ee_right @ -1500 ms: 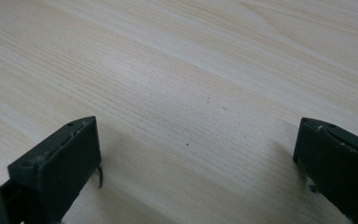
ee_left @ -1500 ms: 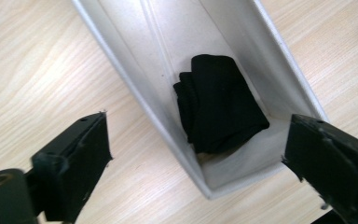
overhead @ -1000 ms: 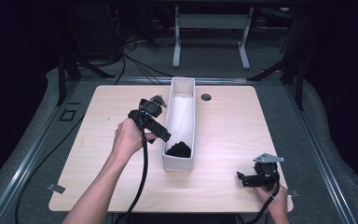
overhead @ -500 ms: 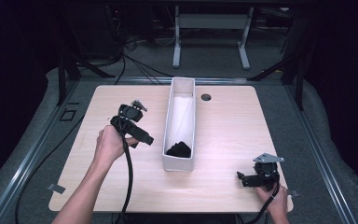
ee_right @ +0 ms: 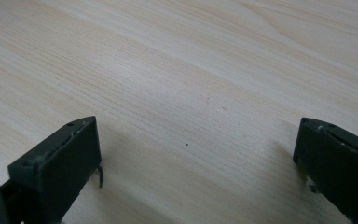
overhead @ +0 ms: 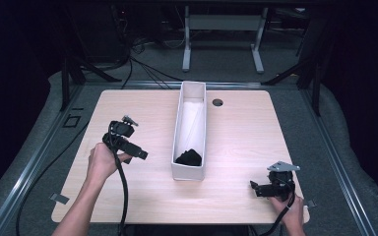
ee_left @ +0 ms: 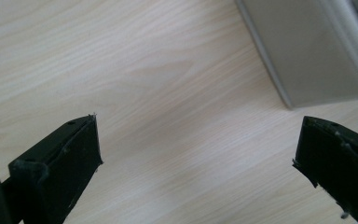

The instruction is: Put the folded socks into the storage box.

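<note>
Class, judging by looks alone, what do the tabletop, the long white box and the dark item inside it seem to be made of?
Pale rectangular tabletop: wood or wood-look laminate, matte, with fine grain lines. Long white open-topped box: probably cardboard or thin plastic, with flat matte walls. Crumpled black item: possibly soft cloth, irregular and lumpy; too small to tell.

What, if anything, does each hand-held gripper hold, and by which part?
Nothing: the left hand-held gripper and the right hand-held gripper are open, with bare table between their jaws.

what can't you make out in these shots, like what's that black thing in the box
- Black item in the white box, high view: too small and dark to tell what it is.
- Left gripper, high view: jaws too small to judge; the left gripper view shows them apart.
- White box, left gripper view: cut off by the top and right edges; inside hidden by its wall.
</note>
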`<state>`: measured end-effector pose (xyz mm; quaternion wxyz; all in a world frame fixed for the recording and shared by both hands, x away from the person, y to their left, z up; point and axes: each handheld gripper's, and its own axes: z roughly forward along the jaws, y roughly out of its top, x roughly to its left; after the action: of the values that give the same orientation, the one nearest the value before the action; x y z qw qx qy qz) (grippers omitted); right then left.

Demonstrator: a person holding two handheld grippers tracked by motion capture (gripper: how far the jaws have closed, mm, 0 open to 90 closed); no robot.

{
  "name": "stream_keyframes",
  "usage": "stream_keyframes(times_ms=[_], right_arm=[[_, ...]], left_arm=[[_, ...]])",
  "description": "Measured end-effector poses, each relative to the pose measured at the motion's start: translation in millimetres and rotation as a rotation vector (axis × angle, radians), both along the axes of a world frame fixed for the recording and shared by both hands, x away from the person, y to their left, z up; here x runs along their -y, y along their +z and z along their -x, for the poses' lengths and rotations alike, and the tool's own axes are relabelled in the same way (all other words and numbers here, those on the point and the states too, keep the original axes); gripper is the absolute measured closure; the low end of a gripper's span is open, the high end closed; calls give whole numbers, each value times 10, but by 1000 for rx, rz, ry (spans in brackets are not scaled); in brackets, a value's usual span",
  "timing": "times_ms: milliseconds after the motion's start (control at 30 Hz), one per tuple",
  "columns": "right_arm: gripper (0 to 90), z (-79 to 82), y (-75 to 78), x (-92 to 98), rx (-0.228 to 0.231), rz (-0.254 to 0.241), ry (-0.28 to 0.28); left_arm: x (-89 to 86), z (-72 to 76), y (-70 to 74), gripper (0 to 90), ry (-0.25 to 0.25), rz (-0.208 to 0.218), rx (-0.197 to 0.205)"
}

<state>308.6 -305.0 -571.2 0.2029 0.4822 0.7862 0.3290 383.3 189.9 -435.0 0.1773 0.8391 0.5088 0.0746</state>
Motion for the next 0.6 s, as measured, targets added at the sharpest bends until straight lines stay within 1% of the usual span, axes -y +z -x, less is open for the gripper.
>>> stream_keyframes(times_ms=[33,167,267,367,433,500,567,600], right_arm=[[1,0,0,0,0,0,0],[1,0,0,0,0,0,0],[0,0,0,0,0,0,0],[1,0,0,0,0,0,0],[0,0,0,0,0,0,0],[0,0,0,0,0,0,0],[0,0,0,0,0,0,0],[1,0,0,0,0,0,0]], left_arm=[[-45,0,-59,1,5,-2,-8],[-185,9,-220,1,45,7,-13],[-288,17,-362,1,79,21,-23],[-389,25,-518,1,100,33,-32],[-427,37,-605,1,114,54,-34],[-465,50,-699,1,116,59,-38],[-494,63,-800,1,129,68,-43],[-506,66,-826,1,130,69,-43]])
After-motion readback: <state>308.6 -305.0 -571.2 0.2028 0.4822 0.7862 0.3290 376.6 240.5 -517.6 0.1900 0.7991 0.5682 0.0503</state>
